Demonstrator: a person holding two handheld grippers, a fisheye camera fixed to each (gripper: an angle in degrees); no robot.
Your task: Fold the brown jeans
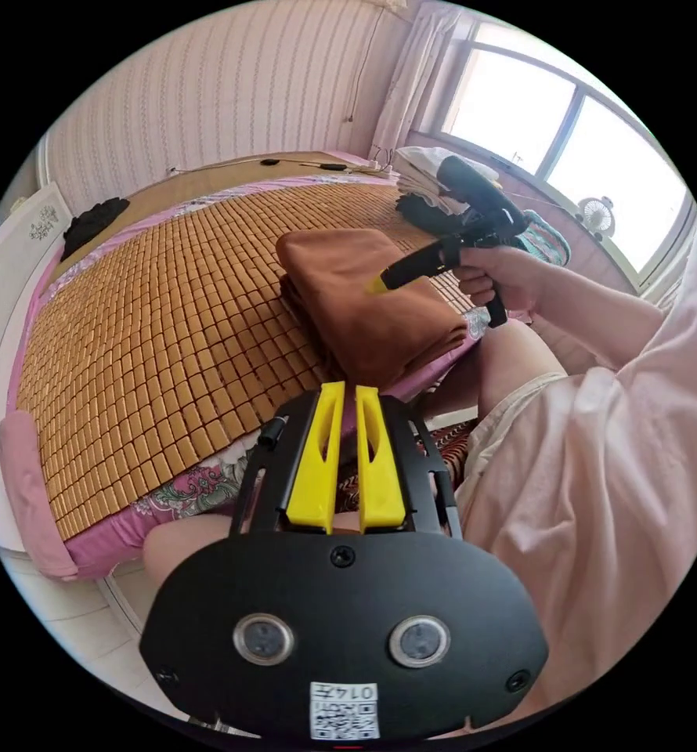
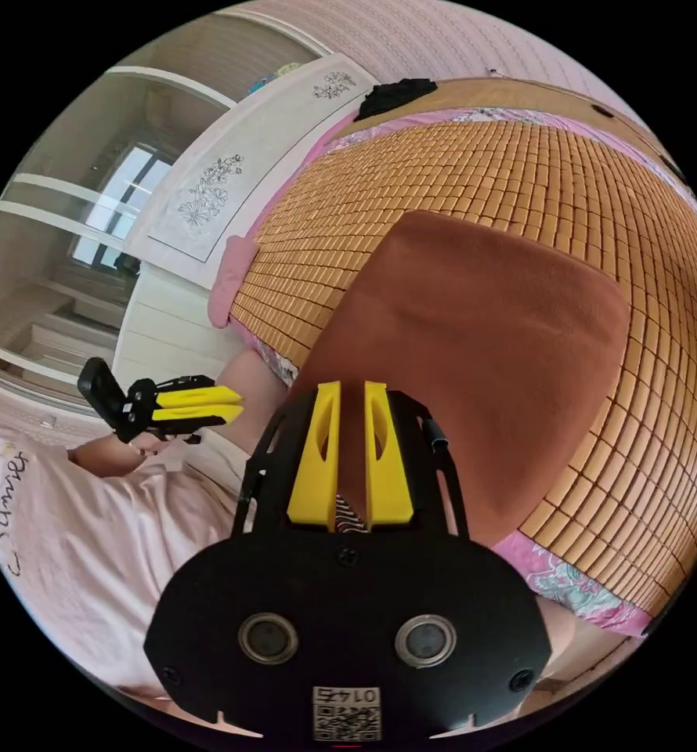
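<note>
Jeans (image 2: 474, 345), one brown folded stack, lie on the mat (image 2: 474, 172) just ahead of the right gripper (image 2: 352, 392). Its two jaws sit nearly together, gripping nothing. The left gripper (image 1: 349, 395), jaws likewise close and empty, hangs nearer the person; the jeans lie beyond it. One dark garment (image 1: 92, 221), perhaps, lies far off.

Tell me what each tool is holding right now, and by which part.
Nothing. The left tool and right tool have jaws nearly together with nothing between; the folded brown jeans lie free.
</note>
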